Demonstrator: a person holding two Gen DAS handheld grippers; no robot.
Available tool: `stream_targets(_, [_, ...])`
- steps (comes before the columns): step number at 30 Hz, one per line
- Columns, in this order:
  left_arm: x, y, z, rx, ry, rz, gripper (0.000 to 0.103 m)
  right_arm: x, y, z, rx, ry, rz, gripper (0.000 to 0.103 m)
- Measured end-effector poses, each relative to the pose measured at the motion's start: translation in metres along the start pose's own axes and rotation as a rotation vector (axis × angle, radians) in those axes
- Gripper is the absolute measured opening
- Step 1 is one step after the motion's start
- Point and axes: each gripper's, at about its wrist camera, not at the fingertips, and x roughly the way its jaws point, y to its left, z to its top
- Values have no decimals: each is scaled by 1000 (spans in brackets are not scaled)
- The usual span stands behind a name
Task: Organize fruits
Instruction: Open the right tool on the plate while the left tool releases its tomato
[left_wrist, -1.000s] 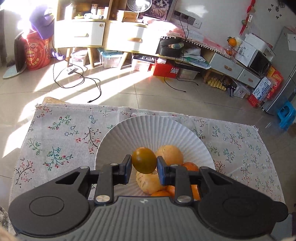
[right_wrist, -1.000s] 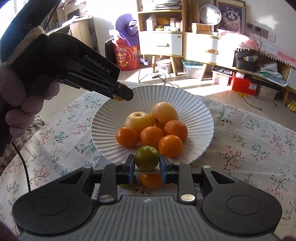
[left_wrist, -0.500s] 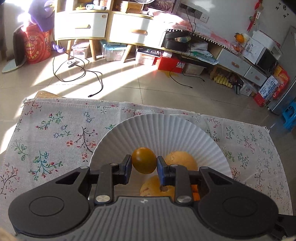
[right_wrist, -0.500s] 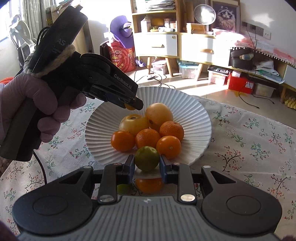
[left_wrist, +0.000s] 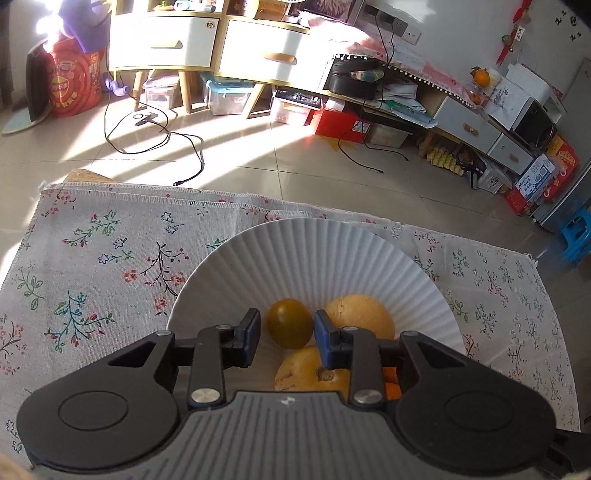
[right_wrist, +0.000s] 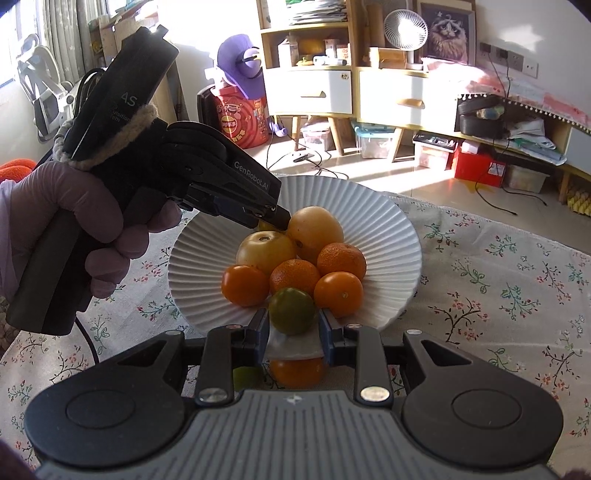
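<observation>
Left gripper fingers are opening around the olive-orange fruit over the plate; full release before withdrawal is advised. Right gripper fingers stay clamped on a greenish fruit.

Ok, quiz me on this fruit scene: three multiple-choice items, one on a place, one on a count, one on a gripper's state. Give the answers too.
1. Where is the greenish tangerine that sits between the right gripper's fingers?
A. over the floor
B. over the near rim of the white ribbed plate
C. inside a drawer

2. How many big yellow fruits lie in the plate?
A. two
B. five
C. none

3. What is the right gripper's state?
A. wide open and empty
B. out of view
C. shut on the tangerine

Answers:
1. B, the plate's rim shows just beneath the tangerine.
2. A, two yellow fruits sit side by side behind the orange ones.
3. C, both pads press its sides.
</observation>
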Motion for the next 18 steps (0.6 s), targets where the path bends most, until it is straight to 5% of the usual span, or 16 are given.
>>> stream_targets(18, [-24, -8, -11, 83, -49, 41, 72, -19, 1, 1, 31, -30, 24, 59])
